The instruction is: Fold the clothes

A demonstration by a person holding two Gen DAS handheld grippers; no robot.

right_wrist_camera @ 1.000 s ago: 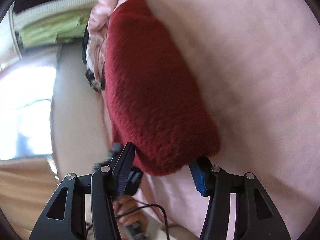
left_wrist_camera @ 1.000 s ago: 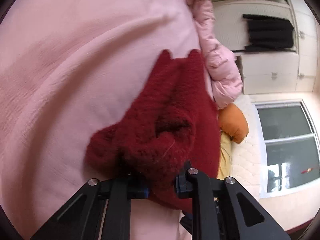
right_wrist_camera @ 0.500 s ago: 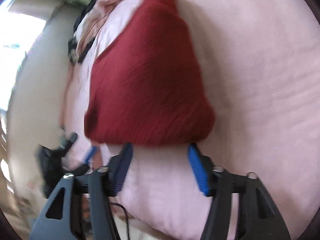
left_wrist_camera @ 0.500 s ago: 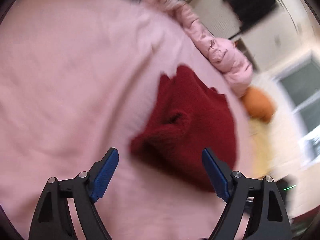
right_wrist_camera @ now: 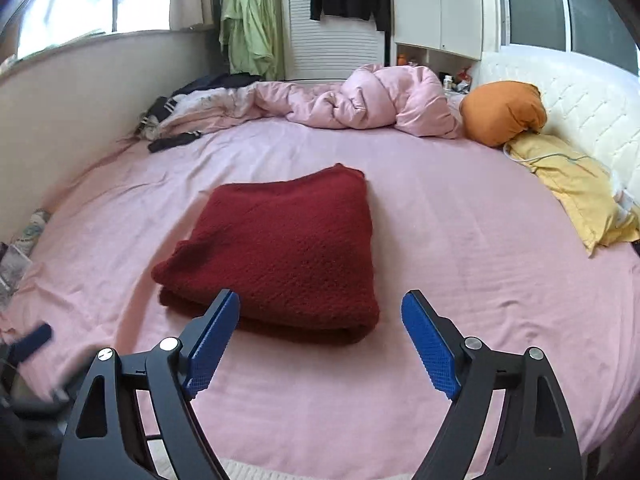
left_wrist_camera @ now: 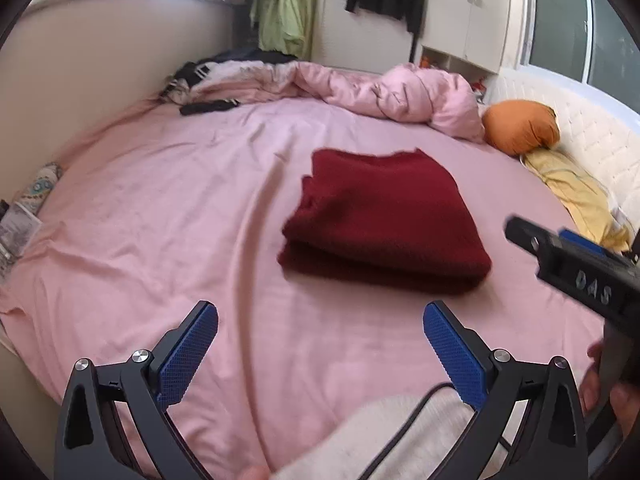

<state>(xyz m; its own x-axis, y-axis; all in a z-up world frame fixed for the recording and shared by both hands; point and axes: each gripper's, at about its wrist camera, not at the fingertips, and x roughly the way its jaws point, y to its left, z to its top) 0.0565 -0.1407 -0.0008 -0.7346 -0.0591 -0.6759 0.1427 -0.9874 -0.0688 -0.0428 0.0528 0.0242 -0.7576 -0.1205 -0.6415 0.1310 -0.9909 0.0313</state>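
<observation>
A dark red knitted sweater (left_wrist_camera: 384, 220) (right_wrist_camera: 288, 252) lies folded into a flat rectangle on the pink bed sheet (left_wrist_camera: 160, 216) (right_wrist_camera: 460, 240). My left gripper (left_wrist_camera: 320, 344) is open and empty, held back from the sweater's near edge. My right gripper (right_wrist_camera: 320, 332) is open too, hovering just short of the sweater's near edge, nothing between its blue pads (right_wrist_camera: 428, 344). In the left wrist view the right gripper's black body (left_wrist_camera: 580, 276) shows at the right, held by a hand (left_wrist_camera: 612, 396).
A crumpled pink duvet (right_wrist_camera: 360, 100) and dark clothes (right_wrist_camera: 172, 120) lie at the far side. An orange cushion (right_wrist_camera: 504, 112) and yellow pillow (right_wrist_camera: 576, 188) rest by the white headboard (right_wrist_camera: 580, 104). A wardrobe with hanging green and black garments stands behind.
My left gripper let go of the sweater and opened. Both grippers pulled back and levelled out, so the folded sweater now lies free on the bed farther away.
</observation>
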